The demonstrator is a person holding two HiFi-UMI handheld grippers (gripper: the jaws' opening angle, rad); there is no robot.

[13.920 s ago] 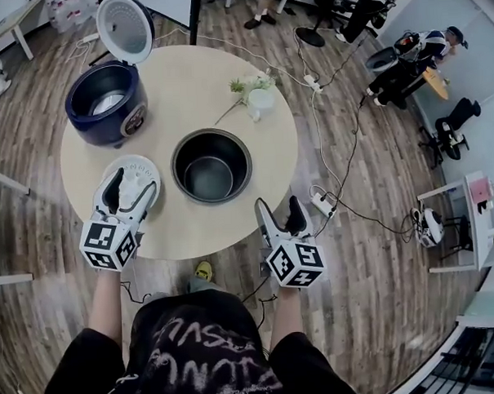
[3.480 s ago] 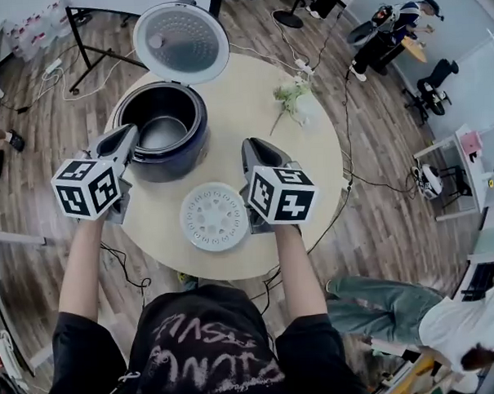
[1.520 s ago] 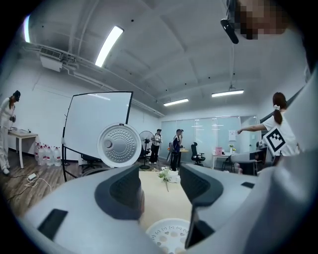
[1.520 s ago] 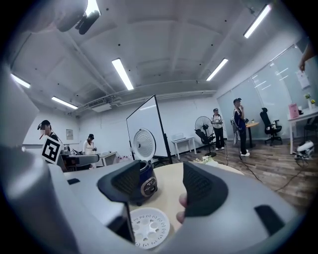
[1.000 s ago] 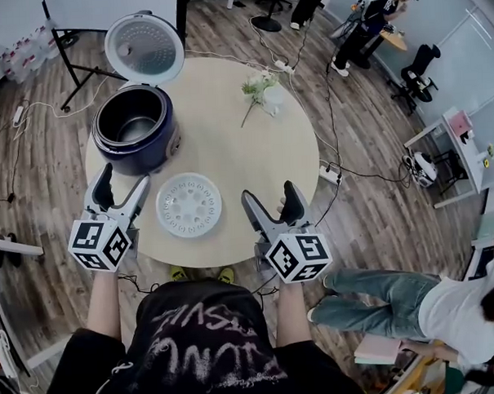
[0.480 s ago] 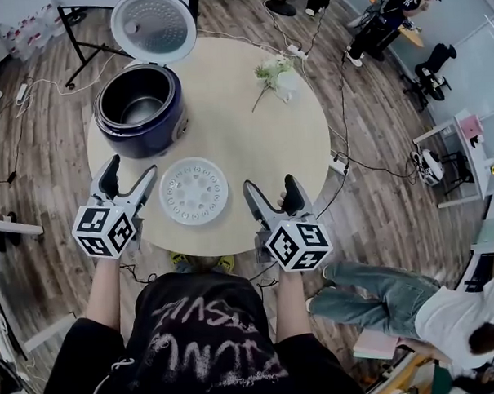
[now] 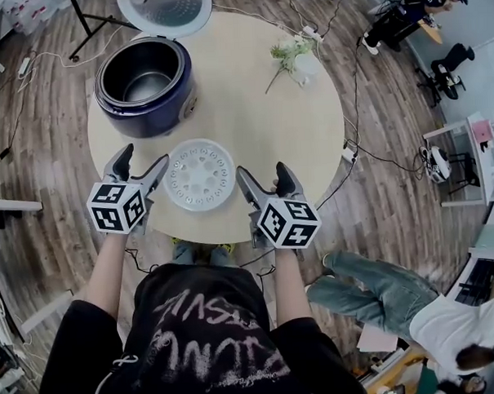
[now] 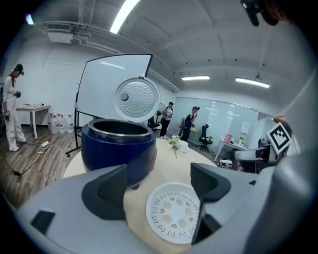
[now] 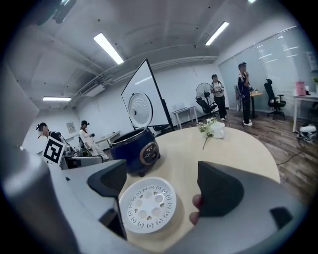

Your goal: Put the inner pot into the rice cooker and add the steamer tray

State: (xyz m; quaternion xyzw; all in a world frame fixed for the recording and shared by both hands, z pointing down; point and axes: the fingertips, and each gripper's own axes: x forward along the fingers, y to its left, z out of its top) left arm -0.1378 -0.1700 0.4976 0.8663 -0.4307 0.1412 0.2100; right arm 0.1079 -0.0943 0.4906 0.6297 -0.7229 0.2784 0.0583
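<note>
Your left gripper and right gripper: jaws wide apart, holding nothing. Tray lies flat on the counter near the cooker, between both grippers. Risk: its thin rim may slip from a shallow pinch and drop askew.

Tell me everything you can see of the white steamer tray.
The steamer tray is a white, round, plastic-looking disc pierced with rings of holes and slots. It lies flat on the beige table, near the front edge, apart from the blue rice cooker. It sits between the open left gripper and right gripper; neither grips it.
</note>
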